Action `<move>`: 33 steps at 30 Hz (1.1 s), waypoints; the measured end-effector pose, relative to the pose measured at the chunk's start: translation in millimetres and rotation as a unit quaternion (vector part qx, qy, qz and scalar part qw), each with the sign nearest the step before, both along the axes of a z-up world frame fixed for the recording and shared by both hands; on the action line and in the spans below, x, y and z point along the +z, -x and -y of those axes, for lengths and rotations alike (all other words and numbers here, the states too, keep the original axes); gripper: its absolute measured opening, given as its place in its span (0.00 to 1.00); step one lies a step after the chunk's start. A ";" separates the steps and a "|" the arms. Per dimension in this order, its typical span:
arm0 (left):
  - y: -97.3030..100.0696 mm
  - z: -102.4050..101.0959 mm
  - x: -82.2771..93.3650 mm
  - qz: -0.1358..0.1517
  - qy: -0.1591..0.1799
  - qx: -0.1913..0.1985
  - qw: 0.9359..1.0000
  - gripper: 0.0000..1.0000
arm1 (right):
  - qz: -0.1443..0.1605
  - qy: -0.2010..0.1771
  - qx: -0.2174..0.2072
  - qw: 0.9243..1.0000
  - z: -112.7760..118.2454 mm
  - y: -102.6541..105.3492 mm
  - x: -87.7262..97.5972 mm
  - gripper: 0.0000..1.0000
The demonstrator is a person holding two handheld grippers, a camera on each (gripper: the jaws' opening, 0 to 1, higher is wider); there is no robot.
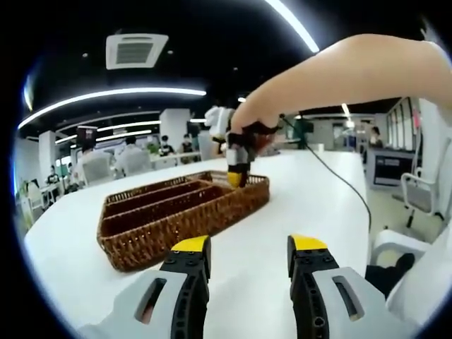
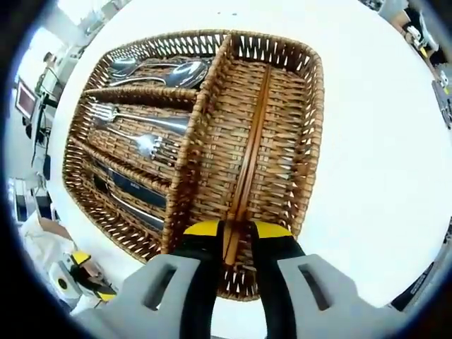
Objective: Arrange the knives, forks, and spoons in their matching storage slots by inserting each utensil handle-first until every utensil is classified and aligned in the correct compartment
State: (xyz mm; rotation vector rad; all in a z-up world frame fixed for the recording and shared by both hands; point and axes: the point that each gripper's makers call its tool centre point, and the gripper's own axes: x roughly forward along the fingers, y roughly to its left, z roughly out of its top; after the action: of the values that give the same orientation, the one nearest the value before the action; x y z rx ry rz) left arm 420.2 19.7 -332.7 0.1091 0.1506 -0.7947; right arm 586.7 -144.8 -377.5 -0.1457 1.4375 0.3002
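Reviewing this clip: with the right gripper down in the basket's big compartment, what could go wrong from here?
1. The right gripper is shut on a pair of chopsticks lying along the large compartment; a skewed release might leave them crossed or propped on the wall.
2. The wicker basket sits loose on the white table; pushing could slide it, and the open left gripper is not steadying it.
3. Lifting out carelessly might snag the weave.

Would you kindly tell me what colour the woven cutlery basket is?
The basket is brown wicker, shown best in the right gripper view.
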 end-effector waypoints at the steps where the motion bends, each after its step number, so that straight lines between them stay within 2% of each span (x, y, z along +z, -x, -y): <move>1: 0.3 0.3 -0.5 0.000 -0.001 -0.001 1.000 0.43 | 0.003 -0.001 -0.001 1.000 -0.6 -0.6 -1.1 0.16; 6: 0.2 -0.4 -1.5 -0.001 -0.002 0.000 1.000 0.43 | 0.018 -0.002 -0.007 1.000 -2.9 -6.8 -1.6 0.15; 8: -0.3 -0.9 -2.6 -0.003 -0.002 0.001 1.000 0.43 | 0.024 0.009 -0.007 1.000 -1.2 -8.5 -3.4 0.15; 10: -0.1 -0.8 -3.3 -0.003 -0.002 0.000 1.000 0.43 | 0.025 0.020 -0.002 0.999 0.9 -9.7 -5.8 0.14; 16: 0.2 -0.8 -5.1 -0.005 -0.003 0.000 1.000 0.43 | 0.024 0.020 0.002 1.000 0.8 -17.5 -8.7 0.14; 23: 0.8 -1.3 -5.1 -0.005 -0.002 0.000 1.000 0.43 | 0.019 0.021 0.006 1.000 0.0 -8.7 -11.9 0.14; 33: 2.1 -0.1 -5.6 -0.005 -0.003 0.000 1.000 0.43 | 0.029 0.016 0.005 0.999 2.2 -16.2 -5.9 0.14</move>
State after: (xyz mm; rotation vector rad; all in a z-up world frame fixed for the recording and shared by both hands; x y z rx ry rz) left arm 418.1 19.9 -338.2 0.1105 0.1632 -0.7948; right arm 603.0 -147.0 -383.4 -0.1850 1.3850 0.2789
